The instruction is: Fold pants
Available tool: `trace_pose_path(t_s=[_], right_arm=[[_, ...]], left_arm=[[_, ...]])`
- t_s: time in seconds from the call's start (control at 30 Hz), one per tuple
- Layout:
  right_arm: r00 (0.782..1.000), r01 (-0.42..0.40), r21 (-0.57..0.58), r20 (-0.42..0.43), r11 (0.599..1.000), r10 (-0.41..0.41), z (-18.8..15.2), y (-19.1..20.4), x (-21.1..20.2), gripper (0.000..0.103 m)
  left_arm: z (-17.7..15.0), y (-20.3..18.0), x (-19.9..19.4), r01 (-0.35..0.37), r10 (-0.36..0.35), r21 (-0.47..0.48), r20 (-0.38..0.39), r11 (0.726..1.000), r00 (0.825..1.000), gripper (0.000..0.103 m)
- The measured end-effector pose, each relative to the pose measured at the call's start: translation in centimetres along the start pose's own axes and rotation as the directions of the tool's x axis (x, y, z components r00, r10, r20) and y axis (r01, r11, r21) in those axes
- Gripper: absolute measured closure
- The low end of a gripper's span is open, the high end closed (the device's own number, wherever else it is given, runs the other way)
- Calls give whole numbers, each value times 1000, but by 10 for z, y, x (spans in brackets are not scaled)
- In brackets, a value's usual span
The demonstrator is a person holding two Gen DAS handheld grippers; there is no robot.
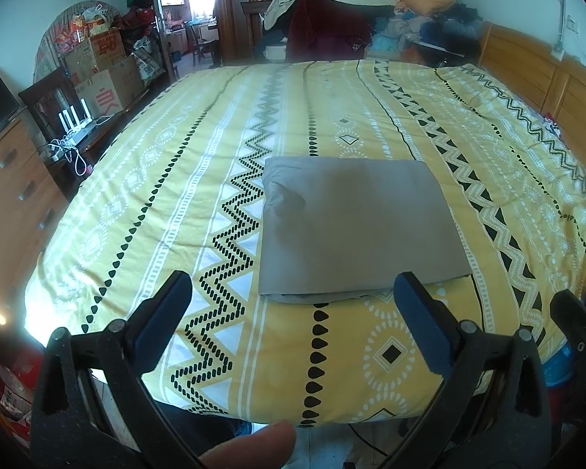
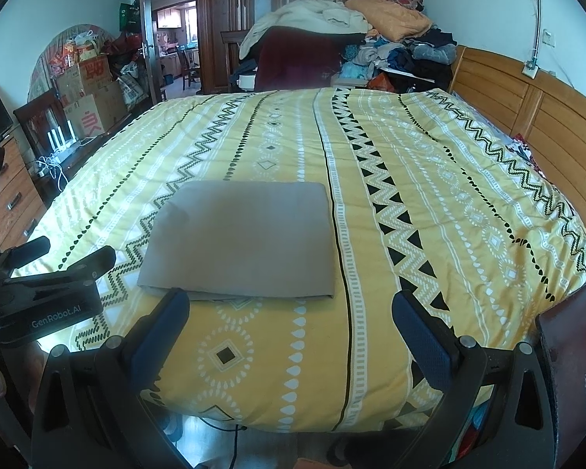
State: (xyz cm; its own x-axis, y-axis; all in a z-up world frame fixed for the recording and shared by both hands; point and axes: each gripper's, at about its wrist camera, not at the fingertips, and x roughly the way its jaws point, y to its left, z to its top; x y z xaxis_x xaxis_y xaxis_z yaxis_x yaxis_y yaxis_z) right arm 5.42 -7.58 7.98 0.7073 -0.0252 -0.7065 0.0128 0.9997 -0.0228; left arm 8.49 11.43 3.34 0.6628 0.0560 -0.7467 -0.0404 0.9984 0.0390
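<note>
The grey pants (image 1: 355, 226) lie folded into a flat rectangle on the yellow patterned bedspread (image 1: 175, 179). They also show in the right wrist view (image 2: 242, 238), left of centre. My left gripper (image 1: 293, 297) is open and empty, held just in front of the pants' near edge. My right gripper (image 2: 291, 308) is open and empty, in front of the pants and a little to their right. The left gripper's body (image 2: 43, 293) shows at the left of the right wrist view.
A wooden headboard (image 2: 527, 101) runs along the bed's right side. A heap of clothes and bedding (image 2: 351, 39) stands past the far end. Cardboard boxes (image 1: 97, 66), a chair and a wooden dresser (image 1: 11, 195) stand at the left.
</note>
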Motion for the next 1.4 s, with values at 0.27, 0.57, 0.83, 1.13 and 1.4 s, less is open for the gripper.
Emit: trace_pose_path(t_s=[0.27,0.57,0.83,1.13,1.4], right_arm=[[1000,16,-15,-23,1000,-16,-2,3,5,0],[1000,14,-10,-27,1000,-15,-2,-2,5,0],[1000,-1,1,-27,1000,1,-1,-4,7,0],[1000,-8,7,-23,1000,8,1,-6,10,0],[999,-10,8,-32,1000,11,0,-6,13,0]], left_arm=[[1,1,4,11,-11,1,-11,1000,1000,0],[0,-4,5,7,-6,10,-17,1000,1000,0],[1,-6,4,-16,16,20,-13,1000,1000,0],[1,-5,5,-33,33,21,-5,999,999,0],[-2,-5,7,-30,31,12,-13,999,999,0]])
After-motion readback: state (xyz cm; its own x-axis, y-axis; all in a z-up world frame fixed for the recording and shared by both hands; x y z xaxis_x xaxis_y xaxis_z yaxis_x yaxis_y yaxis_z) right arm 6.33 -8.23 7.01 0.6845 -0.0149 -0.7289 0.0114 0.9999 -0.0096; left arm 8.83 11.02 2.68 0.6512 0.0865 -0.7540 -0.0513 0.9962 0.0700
